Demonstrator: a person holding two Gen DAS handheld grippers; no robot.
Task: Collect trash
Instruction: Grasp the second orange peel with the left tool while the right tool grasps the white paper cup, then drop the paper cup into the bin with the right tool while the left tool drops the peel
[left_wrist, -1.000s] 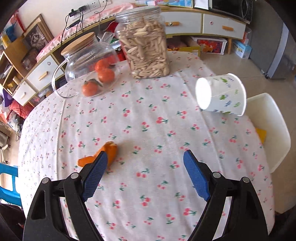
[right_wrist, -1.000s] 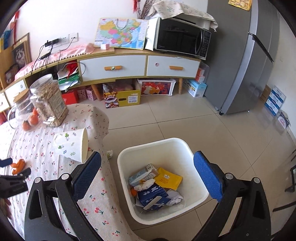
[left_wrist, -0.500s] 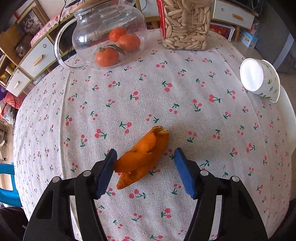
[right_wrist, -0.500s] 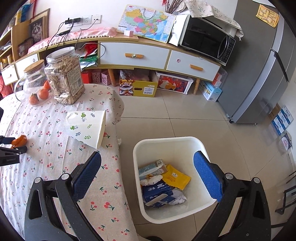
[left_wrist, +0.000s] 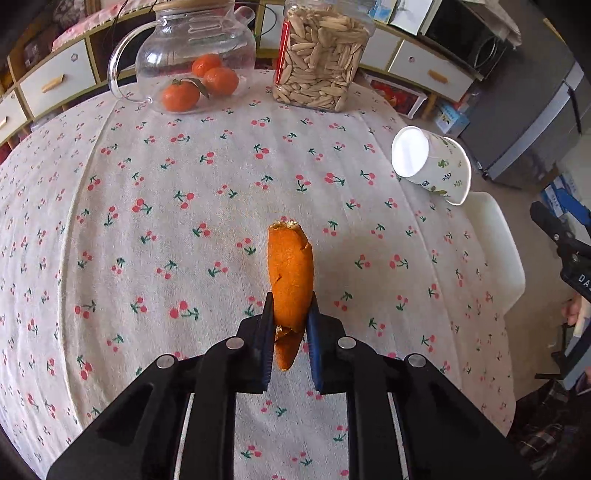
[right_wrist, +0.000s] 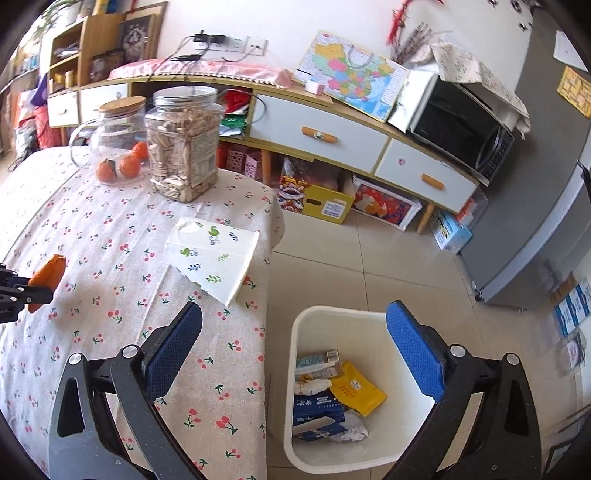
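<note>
The left gripper has just been closing and now pinches an orange peel between its blue pads — the peel stands upright above the cherry-print tablecloth, its torn tip pointing toward the seed jar. A paper cup lies on its side to the right of the jar, near the cloth's edge, and a glass teapot with three tangerines inside sits just left of the jar. The right gripper hangs with its jaws spread wide and nothing between them, over the white trash bin on the floor — well apart from the jar, beside the table's edge. Cartons and wrappers lie in the bin.
</note>
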